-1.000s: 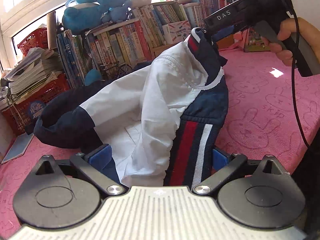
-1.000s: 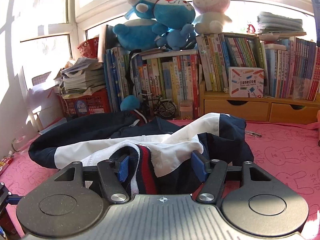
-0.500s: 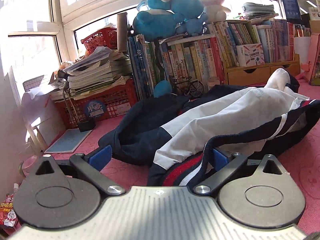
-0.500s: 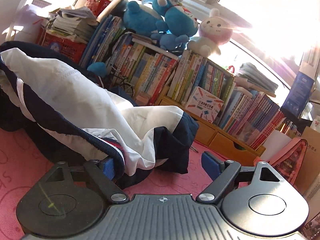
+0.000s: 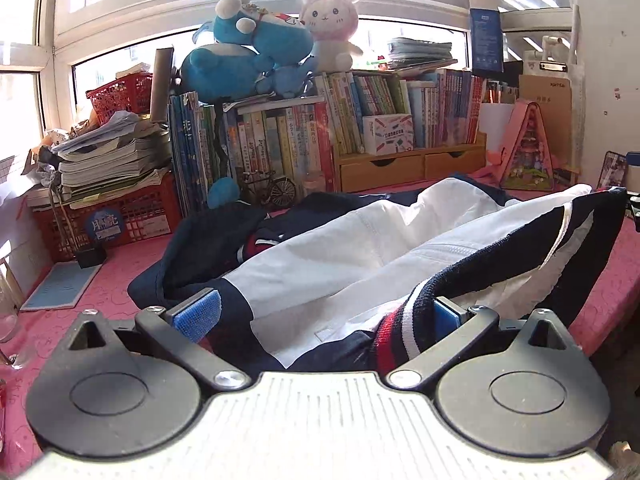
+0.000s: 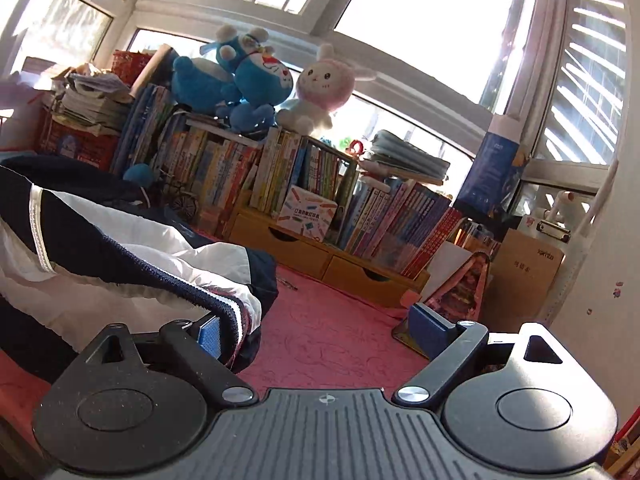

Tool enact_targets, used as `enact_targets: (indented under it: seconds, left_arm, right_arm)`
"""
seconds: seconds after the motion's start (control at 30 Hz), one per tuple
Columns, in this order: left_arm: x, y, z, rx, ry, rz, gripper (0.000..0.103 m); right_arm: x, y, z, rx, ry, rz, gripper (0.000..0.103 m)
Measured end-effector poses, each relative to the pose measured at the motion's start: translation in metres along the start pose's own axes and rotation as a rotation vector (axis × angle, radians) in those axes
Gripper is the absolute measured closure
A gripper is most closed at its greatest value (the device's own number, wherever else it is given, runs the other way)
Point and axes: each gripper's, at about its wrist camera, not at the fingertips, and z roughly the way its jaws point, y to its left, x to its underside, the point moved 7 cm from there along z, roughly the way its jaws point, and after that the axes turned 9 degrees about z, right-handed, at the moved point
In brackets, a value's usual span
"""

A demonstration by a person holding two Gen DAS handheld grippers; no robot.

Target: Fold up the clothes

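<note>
My right gripper (image 6: 320, 328) gapes wide, jaws just opened, jacket (image 6: 120, 264) hem brushing one pad; it may snag. Left gripper (image 5: 320, 312) spreads wide around the jacket, grip unclear.

The left gripper (image 5: 316, 314) has a pale grey ribbed body, two black round-capped housings, and black linkage arms pinned with silver screws. Its fingers (image 5: 198, 312) carry blue pads (the left one fuzzy-textured). The right gripper (image 6: 316, 330) is built alike, but its ribbed body is dark grey with a small crosshair mark.
</note>
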Motion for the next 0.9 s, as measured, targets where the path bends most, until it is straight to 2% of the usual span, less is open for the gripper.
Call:
enact_targets:
  seconds: [0.1,0.23,0.3,0.4,0.53,0.6,0.67,0.73,0.77,0.8,0.9]
  left_arm:
    - [0.023,-0.023,0.008,0.052,0.101,0.06,0.0]
    - [0.058,-0.044,0.03,0.125,0.249,0.097,0.0]
    - [0.072,-0.049,0.035,0.167,0.318,0.108,0.0]
    - [0.084,-0.049,0.029,0.19,0.355,0.139,0.0]
    - [0.083,-0.047,0.009,0.24,0.332,0.164,0.0]
    - [0.078,-0.043,0.0,0.258,0.309,0.16,0.0]
    - [0.069,-0.038,-0.007,0.248,0.263,0.153,0.0]
    - [0.051,-0.031,-0.01,0.239,0.197,0.125,0.0]
    - [0.042,-0.027,-0.009,0.235,0.159,0.106,0.0]
    - [0.03,-0.023,-0.007,0.227,0.12,0.088,0.0]
    - [-0.002,-0.013,0.007,0.198,0.035,0.05,0.0]
  right_arm:
    - [0.036,-0.001,-0.004,-0.037,0.142,0.0,0.011]
    - [0.083,0.019,0.008,-0.109,0.304,-0.05,0.013]
    - [0.094,0.03,0.007,-0.184,0.348,-0.067,0.013]
    - [0.096,0.042,-0.008,-0.364,0.369,-0.043,0.013]
    - [0.065,0.038,-0.02,-0.601,0.306,0.111,0.011]
    - [0.049,0.031,-0.011,-0.646,0.261,0.2,0.009]
    - [0.034,0.03,0.013,-0.643,0.235,0.253,0.009]
    - [0.031,0.038,0.047,-0.628,0.245,0.213,0.025]
    - [0.035,0.045,0.065,-0.613,0.269,0.185,0.045]
    - [0.039,0.051,0.08,-0.599,0.296,0.17,0.057]
    - [0.059,0.084,0.114,-0.604,0.399,0.138,0.061]
